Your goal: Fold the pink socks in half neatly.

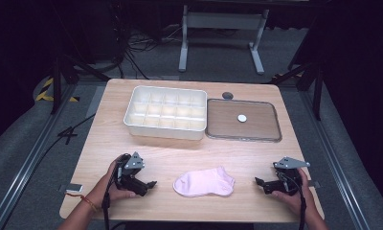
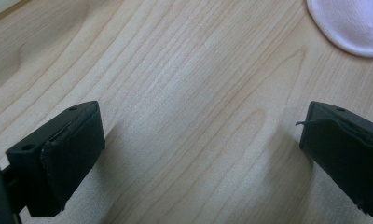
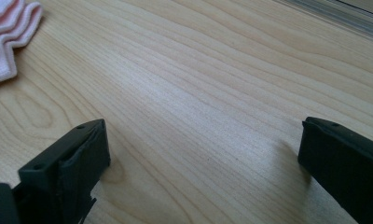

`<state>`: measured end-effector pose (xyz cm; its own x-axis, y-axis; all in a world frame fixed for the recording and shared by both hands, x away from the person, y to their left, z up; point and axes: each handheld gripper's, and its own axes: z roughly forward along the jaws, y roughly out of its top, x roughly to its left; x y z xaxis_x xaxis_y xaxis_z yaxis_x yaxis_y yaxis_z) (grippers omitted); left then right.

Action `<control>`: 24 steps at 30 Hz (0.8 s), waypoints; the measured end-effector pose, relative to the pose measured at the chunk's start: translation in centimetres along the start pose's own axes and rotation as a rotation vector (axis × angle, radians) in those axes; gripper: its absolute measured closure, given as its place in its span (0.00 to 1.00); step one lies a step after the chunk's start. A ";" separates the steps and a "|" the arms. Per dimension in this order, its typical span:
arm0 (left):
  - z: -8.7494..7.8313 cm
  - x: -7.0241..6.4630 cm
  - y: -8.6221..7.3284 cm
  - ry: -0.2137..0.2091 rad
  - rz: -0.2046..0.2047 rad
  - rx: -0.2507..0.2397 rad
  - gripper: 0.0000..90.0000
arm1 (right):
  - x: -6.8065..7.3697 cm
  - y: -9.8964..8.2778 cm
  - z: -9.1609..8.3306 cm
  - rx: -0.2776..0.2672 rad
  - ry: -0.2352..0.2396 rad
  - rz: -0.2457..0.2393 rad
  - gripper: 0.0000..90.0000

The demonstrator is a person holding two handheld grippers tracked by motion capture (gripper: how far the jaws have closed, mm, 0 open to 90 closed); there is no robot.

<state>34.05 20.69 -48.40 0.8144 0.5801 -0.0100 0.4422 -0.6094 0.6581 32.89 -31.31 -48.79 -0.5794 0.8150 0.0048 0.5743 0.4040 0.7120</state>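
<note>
A pale pink sock (image 1: 205,182) lies flat near the front middle of the wooden table (image 1: 180,148). My left gripper (image 1: 149,185) rests low over the table just left of the sock, held by a hand, its jaws open with bare wood between them. From the left gripper view (image 2: 201,144) the sock's rounded end (image 2: 352,23) lies at the top right. My right gripper (image 1: 260,184) sits to the right of the sock, also open and holding nothing. In the right gripper view (image 3: 201,163) the sock's ribbed cuff (image 3: 7,32) peeks in at the top left.
A white divided organiser tray (image 1: 165,112) stands at the back middle. To its right lies a flat clear-rimmed lid (image 1: 243,120) with a white round disc (image 1: 242,118) on it. A small grey disc (image 1: 227,95) lies behind it. Cables and a metal stand occupy the floor beyond.
</note>
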 end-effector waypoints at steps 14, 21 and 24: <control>-0.1 0.0 0.0 0.002 0.004 -0.002 0.00 | 0.0 0.0 0.0 0.001 0.000 0.000 0.02; -0.1 -0.2 -0.1 0.000 0.002 -0.001 0.00 | 0.0 -0.1 -0.1 -0.006 0.008 0.000 0.06; -0.1 -0.2 -0.1 -0.002 0.001 -0.002 0.00 | 0.0 -0.1 -0.2 -0.013 0.016 0.000 0.08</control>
<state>33.84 20.71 -48.40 0.8158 0.5783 -0.0104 0.4404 -0.6094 0.6593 32.74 -31.47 -48.71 -0.5884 0.8084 0.0155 0.5667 0.3986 0.7211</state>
